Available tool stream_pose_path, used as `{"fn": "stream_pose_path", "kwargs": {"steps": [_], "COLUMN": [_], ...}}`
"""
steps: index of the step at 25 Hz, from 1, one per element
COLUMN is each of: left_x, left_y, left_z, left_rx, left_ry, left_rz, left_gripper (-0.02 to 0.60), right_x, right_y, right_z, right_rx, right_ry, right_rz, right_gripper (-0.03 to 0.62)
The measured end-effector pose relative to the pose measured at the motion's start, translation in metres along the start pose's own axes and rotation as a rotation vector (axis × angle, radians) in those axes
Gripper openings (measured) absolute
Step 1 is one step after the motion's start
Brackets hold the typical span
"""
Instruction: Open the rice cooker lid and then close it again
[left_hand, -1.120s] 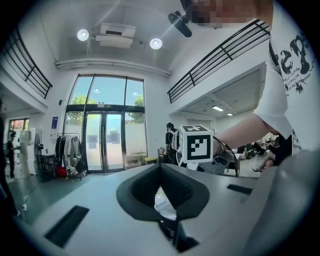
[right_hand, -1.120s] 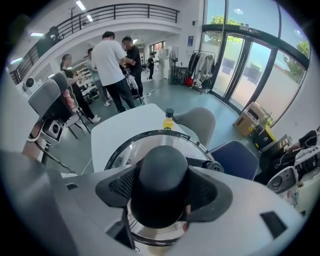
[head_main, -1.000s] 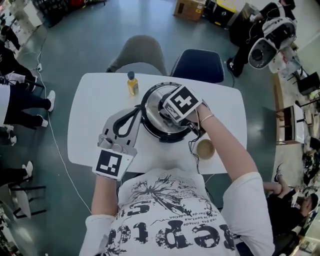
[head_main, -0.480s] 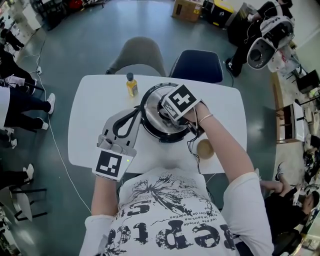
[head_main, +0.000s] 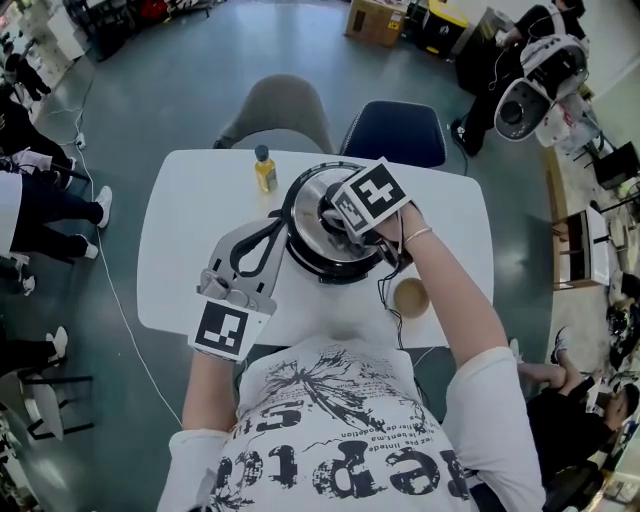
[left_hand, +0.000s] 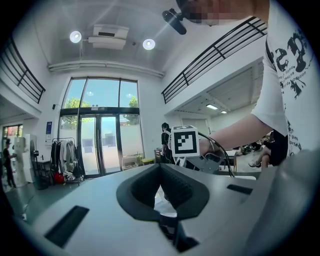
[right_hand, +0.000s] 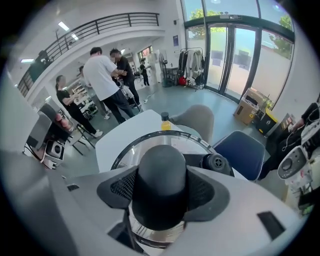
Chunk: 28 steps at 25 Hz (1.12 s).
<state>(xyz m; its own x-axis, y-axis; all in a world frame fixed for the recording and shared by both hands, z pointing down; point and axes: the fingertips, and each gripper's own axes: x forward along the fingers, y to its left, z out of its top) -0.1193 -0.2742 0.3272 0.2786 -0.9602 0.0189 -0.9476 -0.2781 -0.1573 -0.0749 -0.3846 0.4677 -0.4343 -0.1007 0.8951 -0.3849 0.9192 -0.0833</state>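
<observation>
A black rice cooker (head_main: 335, 268) with a shiny metal lid (head_main: 308, 203) stands mid-table on the white table (head_main: 190, 210). My right gripper (head_main: 336, 216) points steeply down over the lid and is shut on the lid's black knob (right_hand: 161, 175), which fills the space between its pads (right_hand: 120, 187). The lid's rim (right_hand: 150, 137) shows round the knob. My left gripper (head_main: 272, 220) lies level on the table at the cooker's left side. Its jaws meet at the tips with nothing between them. In the left gripper view the left gripper (left_hand: 160, 170) faces the right gripper's marker cube (left_hand: 184, 141).
A small yellow bottle (head_main: 264, 168) stands beyond the cooker at the far left. A tan cup (head_main: 410, 297) sits near the front edge, right of the cooker's cable (head_main: 385, 288). A grey chair (head_main: 278, 108) and a blue chair (head_main: 395, 130) stand behind the table. People stand off to the left.
The right gripper has rolled a little on the knob and shifted slightly toward the table's far side, the lid with it. The left gripper has stayed put.
</observation>
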Motion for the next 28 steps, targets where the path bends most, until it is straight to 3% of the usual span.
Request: {"fn": "stream_pose_path", "kwargs": {"steps": [7,14,19,28], "left_x": [-0.003,-0.004,-0.009,-0.034], "left_y": [-0.002,-0.02,-0.056,-0.16], "left_z": [0.005,0.023,0.024,0.026], "left_rx": [-0.004,0.01,0.011,0.001], "left_ry": [-0.002,-0.009,0.0,0.02], "left_rz": [0.014,0.008,0.0,-0.011], "left_gripper": [0.014,0.014,0.014,0.014], "right_x": [-0.023,-0.051,-0.071,-0.112], "right_y": [-0.008,-0.002,-0.003,0.003], "right_z": [0.013,-0.004,-0.043,-0.142], "right_rx": [-0.017,-0.024,-0.015,-0.002], "right_ry": [-0.047,-0.055,-0.074,-0.079], "right_rz": [-0.036,-0.031,-0.048,-0.044], "right_gripper": [0.299,0.299,0.298,0.299]}}
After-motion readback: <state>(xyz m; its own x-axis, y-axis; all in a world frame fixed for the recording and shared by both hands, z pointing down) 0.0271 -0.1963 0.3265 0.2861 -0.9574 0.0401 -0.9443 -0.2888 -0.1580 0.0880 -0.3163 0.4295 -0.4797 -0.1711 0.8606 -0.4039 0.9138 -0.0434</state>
